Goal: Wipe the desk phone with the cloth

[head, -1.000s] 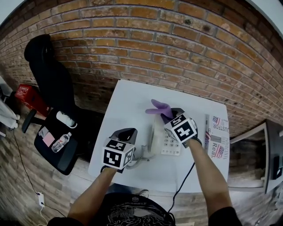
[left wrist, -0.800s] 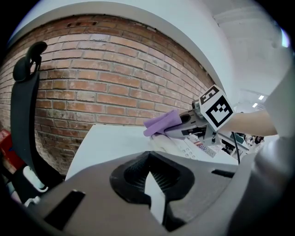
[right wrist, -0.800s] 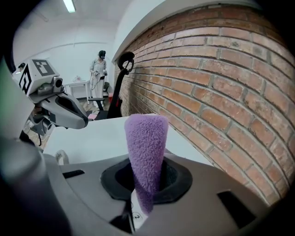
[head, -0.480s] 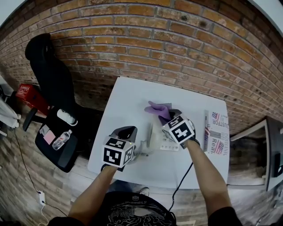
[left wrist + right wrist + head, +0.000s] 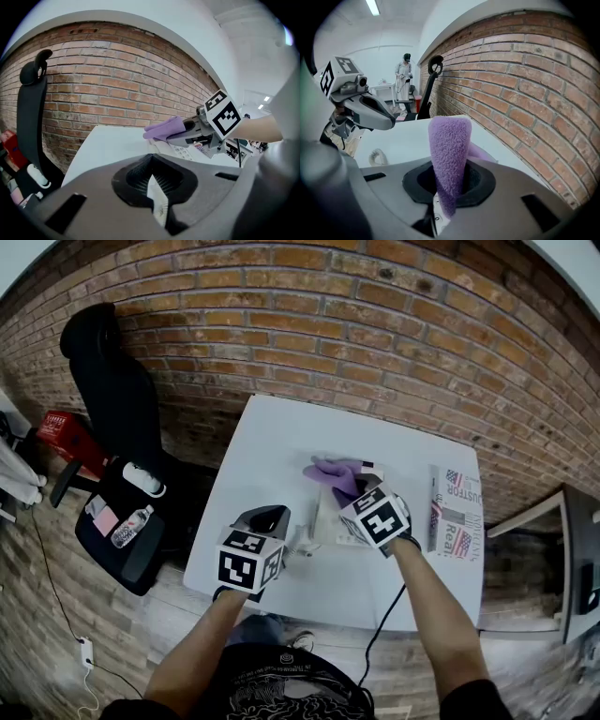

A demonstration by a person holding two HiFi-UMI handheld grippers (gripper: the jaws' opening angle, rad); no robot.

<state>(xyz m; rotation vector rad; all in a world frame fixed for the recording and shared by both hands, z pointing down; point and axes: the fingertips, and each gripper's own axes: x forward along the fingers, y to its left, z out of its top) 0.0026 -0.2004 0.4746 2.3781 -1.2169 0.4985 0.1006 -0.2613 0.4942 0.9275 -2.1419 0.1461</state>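
The white desk phone (image 5: 328, 518) sits mid-table, and its keypad (image 5: 181, 150) shows past my left jaws. My right gripper (image 5: 361, 495) hovers over it, shut on the purple cloth (image 5: 330, 472). The fuzzy cloth (image 5: 447, 150) stands up out of the right gripper (image 5: 445, 187), between its jaws. My left gripper (image 5: 267, 524) is at the phone's left. The left gripper (image 5: 152, 197) is shut on a thin white piece with small holes that looks like the handset (image 5: 155, 201). A coiled cord (image 5: 375, 155) lies on the table.
A printed paper (image 5: 452, 512) lies at the table's right edge. A black office chair (image 5: 108, 395) holding a bottle (image 5: 131, 523) stands to the left, against the brick wall (image 5: 309, 324). A person (image 5: 403, 70) stands far back in the room.
My right gripper has drawn the cloth a little toward me over the phone, now covering the keypad in the head view. The left gripper has barely moved.
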